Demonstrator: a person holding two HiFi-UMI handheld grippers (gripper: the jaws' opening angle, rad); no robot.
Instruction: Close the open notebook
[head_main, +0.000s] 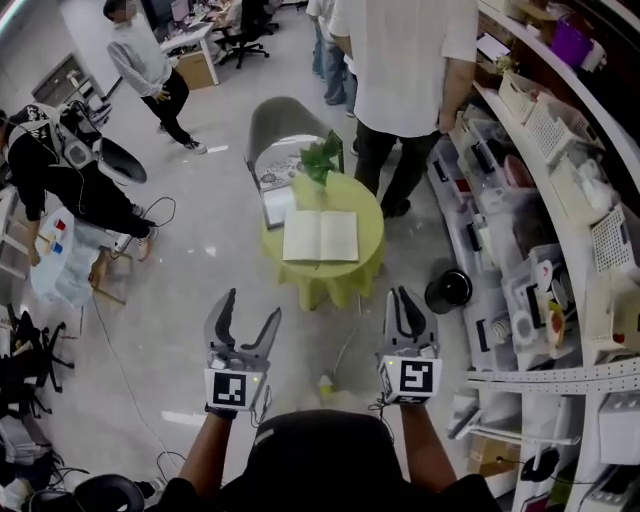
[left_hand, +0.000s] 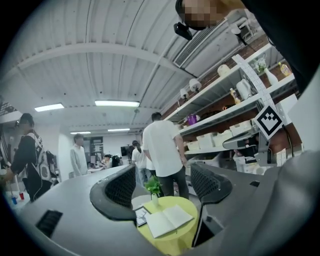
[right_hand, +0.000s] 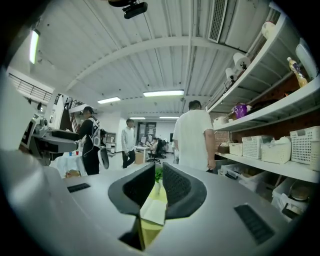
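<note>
Low at left: left gripper, jaws spread wide, nothing between them but air, well short of the table. Ahead, between the two tools: small round table under a yellow-green cloth, with the notebook lying open and flat at its middle, both pages up, untouched. Just left of the notebook, a smaller white booklet; at the far edge, a leafy green plant in a small white vase. Behind the table, a grey chair and a person in a white shirt, standing. Low at right: right gripper, jaws drawn nearly together, only a narrow slit between, holding nothing, likewise well apart from the notebook. Far right: long shelves crowded with white baskets and boxes.
</note>
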